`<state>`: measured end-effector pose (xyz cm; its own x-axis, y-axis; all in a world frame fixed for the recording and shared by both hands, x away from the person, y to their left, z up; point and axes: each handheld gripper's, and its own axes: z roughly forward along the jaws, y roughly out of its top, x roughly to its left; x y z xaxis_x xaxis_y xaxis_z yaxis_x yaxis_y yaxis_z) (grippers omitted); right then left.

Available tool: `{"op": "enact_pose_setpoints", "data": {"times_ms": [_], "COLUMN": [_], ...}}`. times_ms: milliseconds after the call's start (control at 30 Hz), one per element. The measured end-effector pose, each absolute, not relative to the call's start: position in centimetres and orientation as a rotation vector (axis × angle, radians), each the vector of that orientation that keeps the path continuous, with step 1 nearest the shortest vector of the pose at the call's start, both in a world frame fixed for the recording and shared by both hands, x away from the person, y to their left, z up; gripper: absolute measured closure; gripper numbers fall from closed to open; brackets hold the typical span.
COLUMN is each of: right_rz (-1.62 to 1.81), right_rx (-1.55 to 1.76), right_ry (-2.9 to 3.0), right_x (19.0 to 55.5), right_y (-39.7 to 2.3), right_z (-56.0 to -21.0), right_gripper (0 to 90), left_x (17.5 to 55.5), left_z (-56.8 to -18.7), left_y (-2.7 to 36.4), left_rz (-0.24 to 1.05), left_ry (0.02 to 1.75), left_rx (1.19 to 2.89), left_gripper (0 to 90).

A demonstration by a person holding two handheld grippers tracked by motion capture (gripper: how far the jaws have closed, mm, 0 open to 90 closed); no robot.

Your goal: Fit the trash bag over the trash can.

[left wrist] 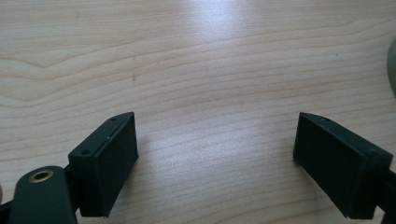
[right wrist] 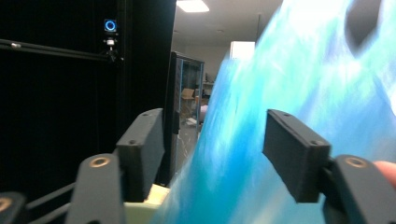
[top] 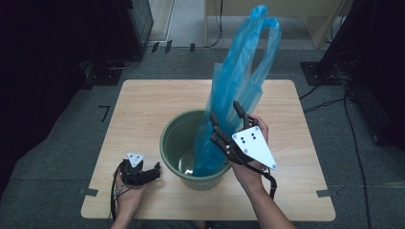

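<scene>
The blue bag stood tall at centre frame, its bottom in the green bucket. Our right gripper had its jaws spread around the plastic without pinching, and our left gripper, jaws apart and empty, rested at lower left. We judged it best to regrip lower and press the bag down evenly.

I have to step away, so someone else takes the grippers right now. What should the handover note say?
Left gripper: open, holding nothing, resting low on the table left of the green bucket.
Right gripper: jaws open, raised beside the blue plastic bag, the bag's side between them, pads not pressing it.
Bag: its lower end sits inside the bucket, the rest stands tall above the rim, handles up.
Done: bag placed in the bucket.
Left, likely: open the bag and fold its mouth over the rim as a liner.
</scene>
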<state>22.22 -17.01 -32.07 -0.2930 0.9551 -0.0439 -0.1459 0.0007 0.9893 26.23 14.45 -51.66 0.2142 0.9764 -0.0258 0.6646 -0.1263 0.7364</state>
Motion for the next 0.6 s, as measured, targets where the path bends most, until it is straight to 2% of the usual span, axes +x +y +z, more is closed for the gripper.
{"op": "enact_pose_setpoints", "data": {"times_ms": [333,600], "right_rz": [1.447,1.399], "right_rx": [0.951,1.015], "right_ry": [1.308,1.233], "right_x": [22.1,22.9], "right_y": [-17.9,-20.9], "right_z": [-32.4,-32.0], "right_gripper": [37.5,40.6], "left_x": [25.9,25.1], "left_z": [-50.2,-47.4], "left_y": [15.1,14.7], "left_rz": [0.663,0.7], "left_ry": [1.503,1.422], "left_rx": [1.717,1.605], "left_gripper": [13.4,13.7]}}
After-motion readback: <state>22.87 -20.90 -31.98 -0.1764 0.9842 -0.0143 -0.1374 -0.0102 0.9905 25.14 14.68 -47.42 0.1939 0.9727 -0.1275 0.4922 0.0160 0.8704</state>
